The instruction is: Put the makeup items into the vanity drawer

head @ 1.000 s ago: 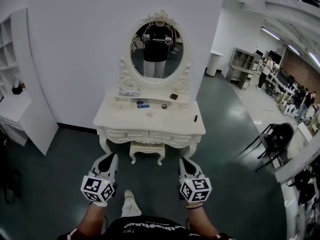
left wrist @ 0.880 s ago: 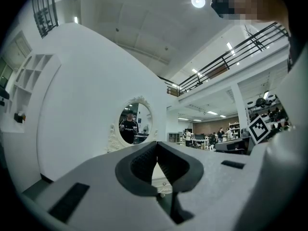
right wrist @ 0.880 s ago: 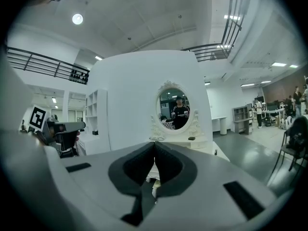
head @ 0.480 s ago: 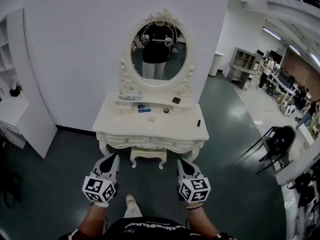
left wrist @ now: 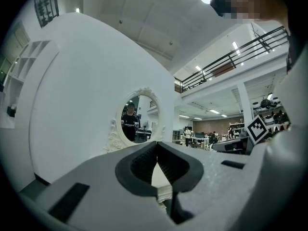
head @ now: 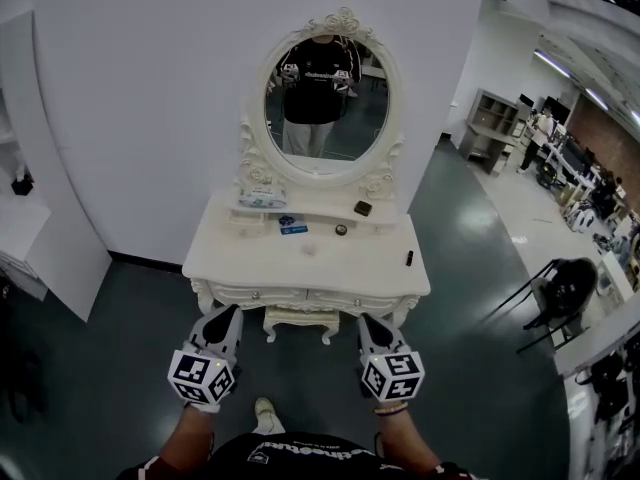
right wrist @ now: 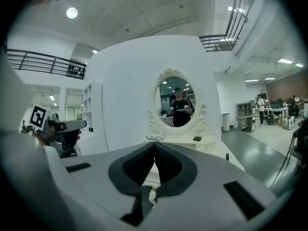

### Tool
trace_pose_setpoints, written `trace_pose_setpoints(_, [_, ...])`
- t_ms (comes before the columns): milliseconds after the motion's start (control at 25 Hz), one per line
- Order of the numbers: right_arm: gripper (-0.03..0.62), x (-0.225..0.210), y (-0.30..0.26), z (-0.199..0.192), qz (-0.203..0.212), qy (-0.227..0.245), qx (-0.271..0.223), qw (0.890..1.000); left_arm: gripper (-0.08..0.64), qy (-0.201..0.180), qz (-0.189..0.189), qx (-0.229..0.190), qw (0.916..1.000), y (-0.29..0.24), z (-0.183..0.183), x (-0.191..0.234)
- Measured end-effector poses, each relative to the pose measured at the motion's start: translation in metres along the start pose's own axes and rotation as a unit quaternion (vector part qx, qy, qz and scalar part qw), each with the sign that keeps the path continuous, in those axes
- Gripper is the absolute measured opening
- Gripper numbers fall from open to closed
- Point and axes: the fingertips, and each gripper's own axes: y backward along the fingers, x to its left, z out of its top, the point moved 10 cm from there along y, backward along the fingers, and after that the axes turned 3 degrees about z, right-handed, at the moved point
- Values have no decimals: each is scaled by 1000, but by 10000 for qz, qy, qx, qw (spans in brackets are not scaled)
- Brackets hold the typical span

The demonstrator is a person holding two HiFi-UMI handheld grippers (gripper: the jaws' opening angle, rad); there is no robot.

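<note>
The white vanity (head: 240, 253) with an oval mirror (head: 325, 93) stands ahead against the wall, its two drawers (head: 250, 292) closed. On its top lie a blue box (head: 293, 227), a small round jar (head: 341, 230), a dark compact (head: 363, 208), a black lipstick (head: 409, 258) and a pale small item (head: 309, 249). My left gripper (head: 224, 315) and right gripper (head: 370, 321) hover side by side over the floor in front of the vanity, both shut and empty. The right gripper view shows the mirror (right wrist: 178, 107), compact (right wrist: 197, 138) and lipstick (right wrist: 227, 156) beyond the closed jaws.
A white stool (head: 300, 320) sits under the vanity. A white shelf unit (head: 30, 218) stands at the left. A black chair (head: 565, 288) is at the right, with desks and people farther back right. Dark green floor (head: 120, 348) surrounds the vanity.
The vanity has grown larger and nearer in the head view as the person stepped toward it. Both grippers stay shut and keep the same place in the view.
</note>
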Motion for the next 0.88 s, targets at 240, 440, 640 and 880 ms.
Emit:
trace_pose_setpoints(240, [-9,-10,-61,24,-76,0,-37,10000,6,6,-175,36,9998,-51,12,35])
trace_pose_setpoints(440, [-9,-13,-102,34,-163,43,-47,9998,6,17,-336,22,9994,-90,14,64])
trace_pose_setpoints(640, [-9,-17,-135,43,-323,32,-33,9995,6,48,-547,51,9985,-127,16,89])
trace_pose_setpoints(880, [-9,-27,-153,46,-548,9,11,9985,6,98,-778,46,9969,-166,14,102])
